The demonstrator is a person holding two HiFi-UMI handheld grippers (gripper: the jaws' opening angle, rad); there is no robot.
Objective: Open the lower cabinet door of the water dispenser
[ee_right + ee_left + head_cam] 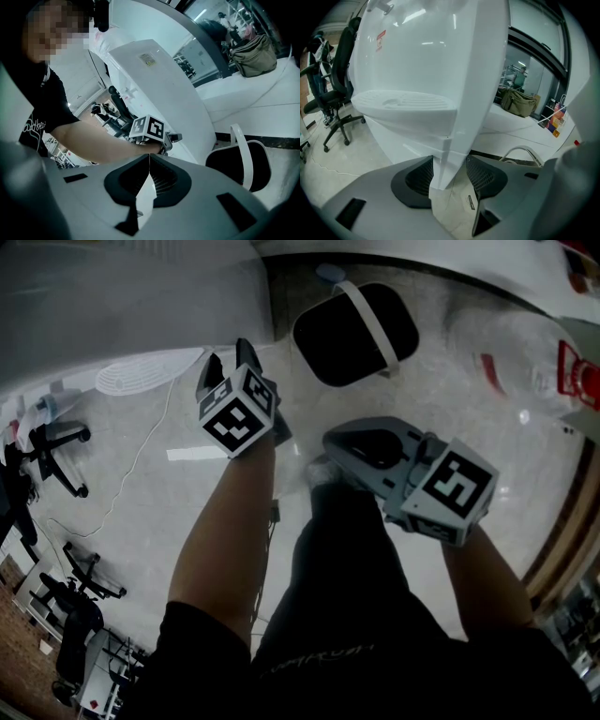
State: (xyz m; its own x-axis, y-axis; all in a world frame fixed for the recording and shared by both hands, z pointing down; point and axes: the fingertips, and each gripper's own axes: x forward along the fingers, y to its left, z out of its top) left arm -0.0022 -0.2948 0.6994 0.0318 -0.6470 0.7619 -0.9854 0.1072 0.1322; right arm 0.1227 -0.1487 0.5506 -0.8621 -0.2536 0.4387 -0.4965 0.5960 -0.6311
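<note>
Grey floor (141, 493) below; left gripper (450, 164) clamps door edge (446, 140) (seen only own view); right gripper (149, 161) closed, empty.

The head view is dim and gray. The floor (150, 512) shines a bit, with small white glare spots at 3 o'clock. The top, at 12 o'clock, looks soft and smeared. Both gripper views are round with black corners, and straight lines bend near the edges. In the left gripper view the dispenser (426, 65) is very bright, with lamp streaks at 12 o'clock. The right gripper view is bright from 12 to 3 o'clock and dark at 9 o'clock.
</note>
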